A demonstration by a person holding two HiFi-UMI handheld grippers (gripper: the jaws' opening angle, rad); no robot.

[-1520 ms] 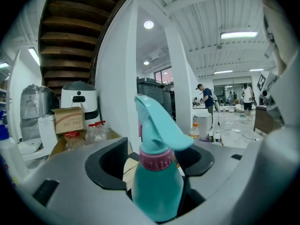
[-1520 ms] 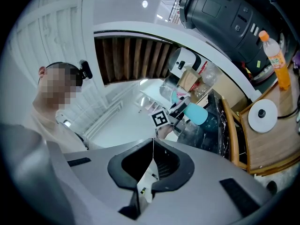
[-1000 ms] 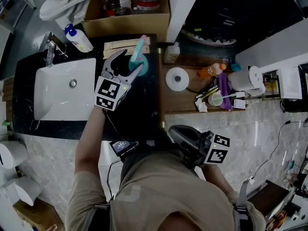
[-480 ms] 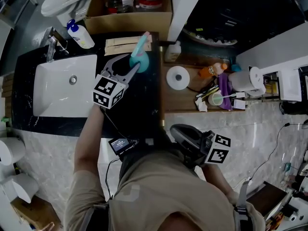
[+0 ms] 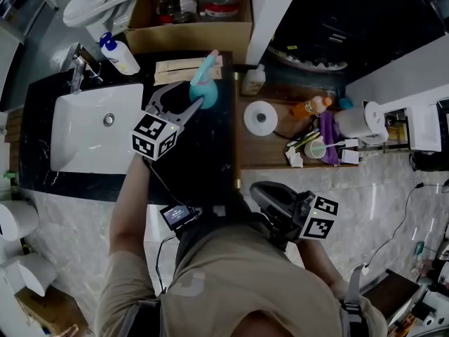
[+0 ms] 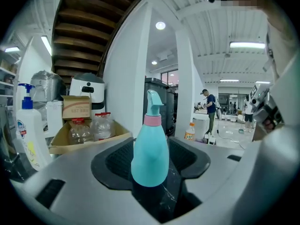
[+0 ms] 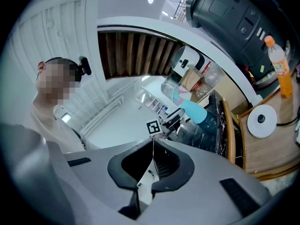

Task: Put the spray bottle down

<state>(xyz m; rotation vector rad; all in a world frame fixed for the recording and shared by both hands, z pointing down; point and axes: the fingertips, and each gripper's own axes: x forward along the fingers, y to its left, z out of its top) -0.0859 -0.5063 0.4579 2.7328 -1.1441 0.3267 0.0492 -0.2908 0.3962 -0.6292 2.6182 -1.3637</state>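
Left gripper (image 5: pixel 192 93) opening, spray bottle (image 5: pixel 208 86) between

1. A dark stone desk (image 5: pixel 203 160) fills the left and middle of the head view, with a white sink (image 5: pixel 91 128) sunk into its left half and a faucet (image 5: pixel 77 72) at the sink's upper left corner.
2. A soap pump bottle (image 5: pixel 119 56) stands just beside the faucet, at upper left.
3. The teal spray bottle (image 5: pixel 205 86) stands upright on the dark top, near its upper right corner.
4. Flat beige packets (image 5: pixel 175 67) lie just left of the bottle, along the upper edge.
5. A wooden desk (image 5: pixel 259 149) adjoins on the right. It carries a paper roll (image 5: pixel 260 118), a small white bottle (image 5: pixel 252 81), an orange bottle (image 5: pixel 309 107), a purple cloth (image 5: pixel 326 128) and a cup (image 5: pixel 316 146).
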